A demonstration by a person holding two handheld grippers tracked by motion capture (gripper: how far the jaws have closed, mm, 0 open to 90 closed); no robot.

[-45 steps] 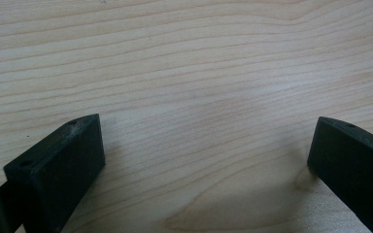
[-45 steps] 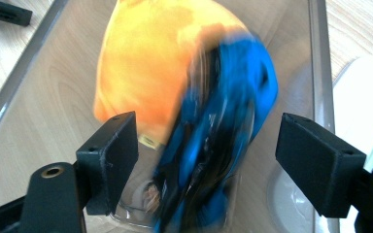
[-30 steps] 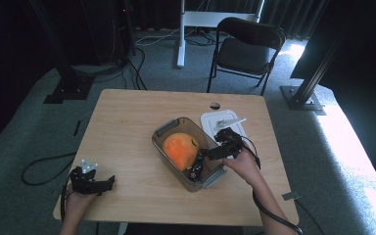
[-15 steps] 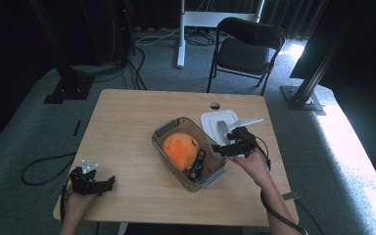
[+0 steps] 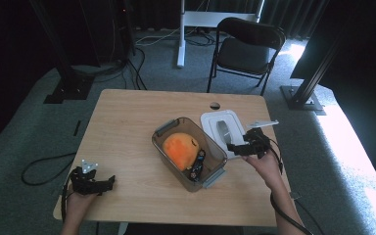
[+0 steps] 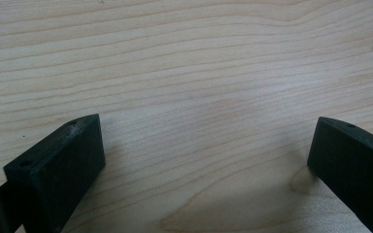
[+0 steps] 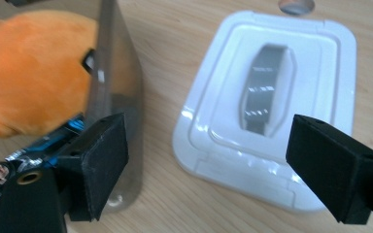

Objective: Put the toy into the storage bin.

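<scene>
In the high view, the right gripper (image 5: 236, 147) is at the right of the centre, just over the near edge of the white lid (image 5: 221, 131), which lies flat on the wooden table (image 5: 127, 122). Its jaws are wide apart and hold nothing. In the right gripper view, the lid (image 7: 272, 97) fills the middle and right of the frame, with its grey handle (image 7: 264, 90) in the middle of its top. One jaw is at the lower right over the lid's edge, and the other is at the lower left in front of the wall of the clear container (image 7: 119, 107).

The container (image 5: 188, 152) stands just left of the lid, near the centre of the high view. Inside it lie an orange plush toy (image 5: 178, 148) and a small dark object with blue print (image 5: 197, 164).

The left gripper (image 5: 100, 183) rests on the table at the lower left of the high view, well apart from the container. In the left gripper view, its jaws are wide apart over bare wood.
</scene>
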